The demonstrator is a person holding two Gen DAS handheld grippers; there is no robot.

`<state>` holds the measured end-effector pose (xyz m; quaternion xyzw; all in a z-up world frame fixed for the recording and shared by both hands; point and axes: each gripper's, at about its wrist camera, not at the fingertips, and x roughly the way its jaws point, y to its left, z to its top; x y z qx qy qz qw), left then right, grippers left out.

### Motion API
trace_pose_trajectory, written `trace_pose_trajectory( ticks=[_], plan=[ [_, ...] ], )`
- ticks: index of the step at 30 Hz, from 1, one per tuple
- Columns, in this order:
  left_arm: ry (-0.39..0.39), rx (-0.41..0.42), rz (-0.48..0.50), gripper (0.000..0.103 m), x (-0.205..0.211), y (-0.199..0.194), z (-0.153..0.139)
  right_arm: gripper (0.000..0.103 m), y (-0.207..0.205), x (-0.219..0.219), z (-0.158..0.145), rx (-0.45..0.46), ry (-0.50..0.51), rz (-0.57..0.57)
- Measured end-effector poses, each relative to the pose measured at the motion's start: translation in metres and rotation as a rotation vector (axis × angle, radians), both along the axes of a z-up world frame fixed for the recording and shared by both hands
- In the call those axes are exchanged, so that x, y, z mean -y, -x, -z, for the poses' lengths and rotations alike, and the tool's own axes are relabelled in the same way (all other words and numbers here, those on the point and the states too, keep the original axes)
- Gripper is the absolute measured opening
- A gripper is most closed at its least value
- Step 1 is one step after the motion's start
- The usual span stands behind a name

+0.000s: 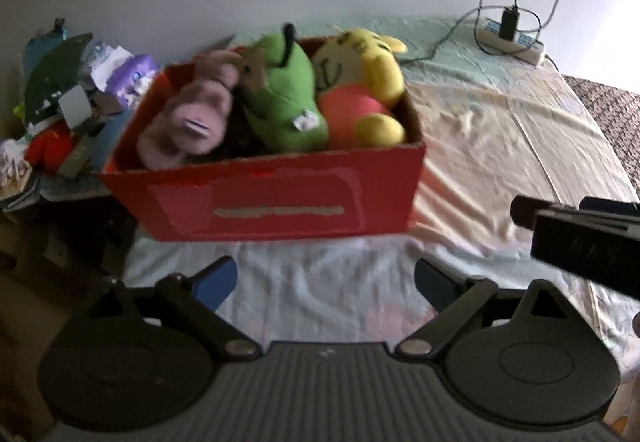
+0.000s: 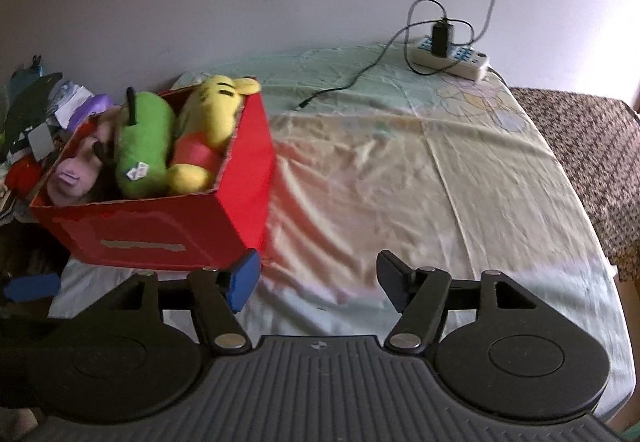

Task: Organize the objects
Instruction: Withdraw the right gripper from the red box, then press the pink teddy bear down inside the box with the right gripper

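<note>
A red cardboard box [image 1: 264, 205] [image 2: 160, 230] stands on the bed near its left edge. It holds a pink plush [image 1: 192, 121] [image 2: 72, 173], a green plush [image 1: 286, 97] [image 2: 144, 145] and a yellow bear plush with a red shirt [image 1: 360, 89] [image 2: 208, 129]. My left gripper [image 1: 326, 282] is open and empty, low over the sheet in front of the box. My right gripper [image 2: 316, 282] is open and empty, in front of the box's right corner. The right gripper's body shows at the right edge of the left wrist view [image 1: 580, 242].
A pale sheet [image 2: 400, 169] covers the bed. A white power strip with a black charger and cables [image 2: 450, 55] [image 1: 514, 35] lies at the far right by the wall. A pile of clutter [image 1: 72, 97] [image 2: 36, 129] sits left of the box. A patterned cover [image 2: 580, 145] lies at right.
</note>
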<state>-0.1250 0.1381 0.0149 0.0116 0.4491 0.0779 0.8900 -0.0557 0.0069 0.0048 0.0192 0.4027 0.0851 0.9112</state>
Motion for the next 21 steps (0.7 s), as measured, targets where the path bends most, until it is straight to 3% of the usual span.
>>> trace_pose_trajectory(
  ticks=[11, 21],
  plan=[
    [0.016, -0.016, 0.022, 0.097, -0.056, -0.018, -0.018, 0.074, -0.015, -0.046, -0.021, -0.023, 0.045, 0.041],
    [0.032, -0.010, 0.057, 0.097, -0.100, -0.041, -0.028, 0.076, -0.029, -0.091, -0.033, 0.006, 0.023, 0.054]
  ],
)
